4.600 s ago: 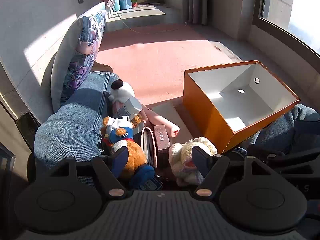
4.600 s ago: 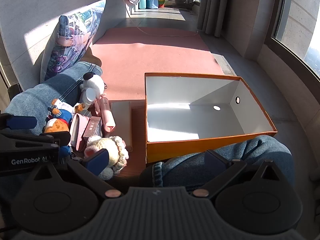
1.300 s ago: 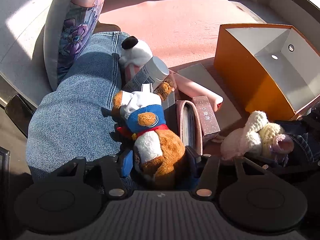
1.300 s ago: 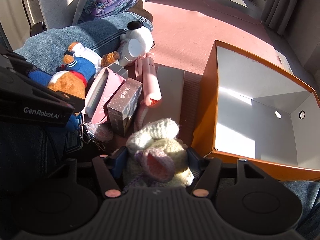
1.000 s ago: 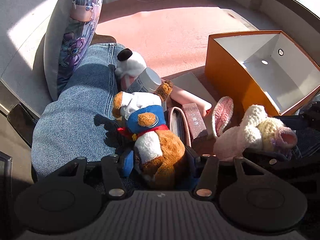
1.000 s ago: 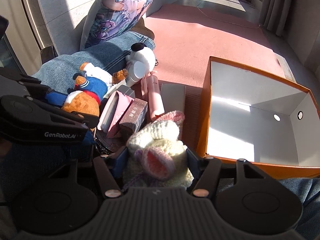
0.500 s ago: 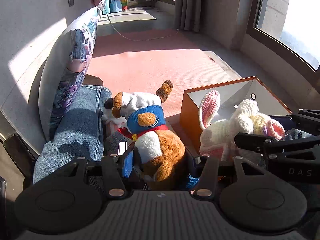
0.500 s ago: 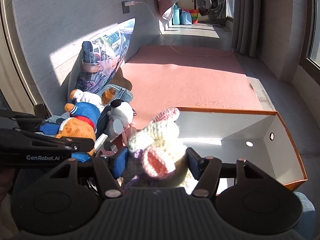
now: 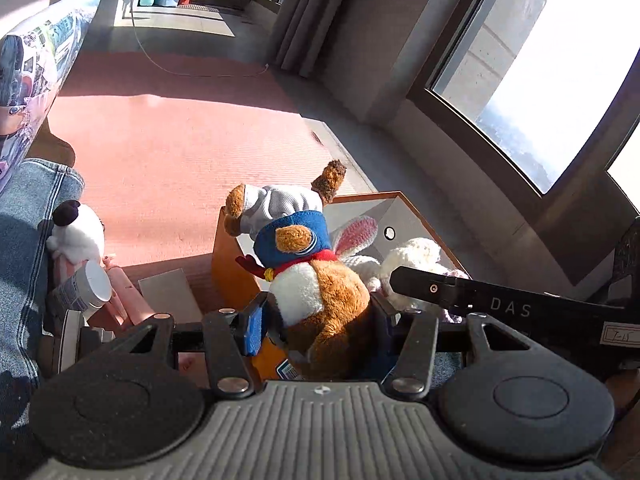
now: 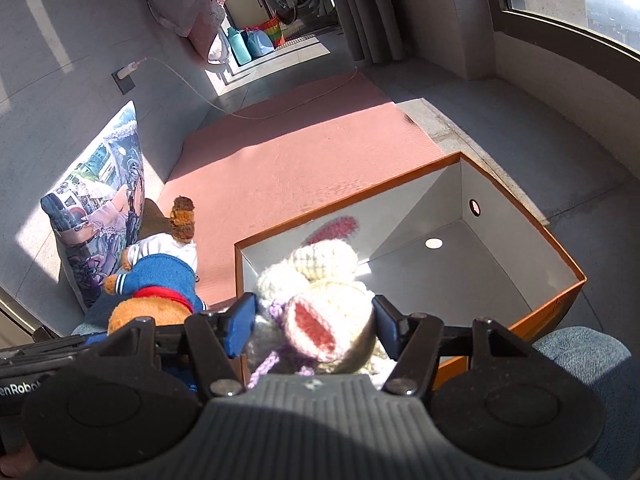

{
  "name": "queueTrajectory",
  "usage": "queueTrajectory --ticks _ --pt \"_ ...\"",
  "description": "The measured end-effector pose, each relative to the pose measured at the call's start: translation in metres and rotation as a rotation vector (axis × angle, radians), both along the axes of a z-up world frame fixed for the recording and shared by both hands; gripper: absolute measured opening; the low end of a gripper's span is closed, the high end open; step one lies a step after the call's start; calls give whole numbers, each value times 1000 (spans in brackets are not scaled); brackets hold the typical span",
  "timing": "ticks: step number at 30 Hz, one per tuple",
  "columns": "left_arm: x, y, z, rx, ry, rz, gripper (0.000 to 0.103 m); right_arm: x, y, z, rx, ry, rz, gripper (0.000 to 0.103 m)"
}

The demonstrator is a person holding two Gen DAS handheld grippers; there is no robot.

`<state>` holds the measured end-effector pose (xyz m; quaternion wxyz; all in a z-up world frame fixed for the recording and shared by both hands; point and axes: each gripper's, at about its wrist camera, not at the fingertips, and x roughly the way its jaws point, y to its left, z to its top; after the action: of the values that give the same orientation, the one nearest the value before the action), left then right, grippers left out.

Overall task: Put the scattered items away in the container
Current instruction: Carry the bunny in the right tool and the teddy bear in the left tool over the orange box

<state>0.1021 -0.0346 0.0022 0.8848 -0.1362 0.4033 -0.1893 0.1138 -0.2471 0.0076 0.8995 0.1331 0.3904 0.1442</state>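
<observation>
My left gripper (image 9: 316, 320) is shut on a brown plush dog (image 9: 316, 280) in a blue shirt and red scarf, held up beside the orange box (image 9: 230, 276). My right gripper (image 10: 314, 326) is shut on a cream crocheted bunny (image 10: 320, 288) with pink ears, held over the near left corner of the orange box (image 10: 552, 300), whose white inside shows bare. The dog (image 10: 160, 284) hangs just left of the box, and the bunny (image 9: 404, 256) sits behind the dog over the box.
On the floor at the left lie a white plush with a black ear (image 9: 76, 232), a grey-capped bottle (image 9: 86, 288), a pink tube (image 9: 124, 296) and a flat pale box (image 9: 168, 292). Jeans-clad legs (image 9: 20, 248) flank the pile. A printed pillow (image 10: 100, 200) leans on the wall.
Both grippers have lifted their toys off the floor pile and carried them right toward the orange box. The bunny now hangs above the box's inside, the dog at its left wall.
</observation>
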Motion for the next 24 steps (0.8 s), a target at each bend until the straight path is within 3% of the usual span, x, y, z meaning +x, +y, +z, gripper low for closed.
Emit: queueTrajectory --ticks 5,12,15,24 --pt "33 -15 -25 -67 103 -18 60 18 -16 -25 45 70 -79 65" --pt "55 -29 -50 3 232 -30 62 36 -22 -61 125 181 -114 65" --pt "59 -33 -54 61 264 -27 63 40 -18 -67 114 178 -101 65" --pt "63 -36 -57 86 290 -41 64 52 -12 -67 31 192 -29 67"
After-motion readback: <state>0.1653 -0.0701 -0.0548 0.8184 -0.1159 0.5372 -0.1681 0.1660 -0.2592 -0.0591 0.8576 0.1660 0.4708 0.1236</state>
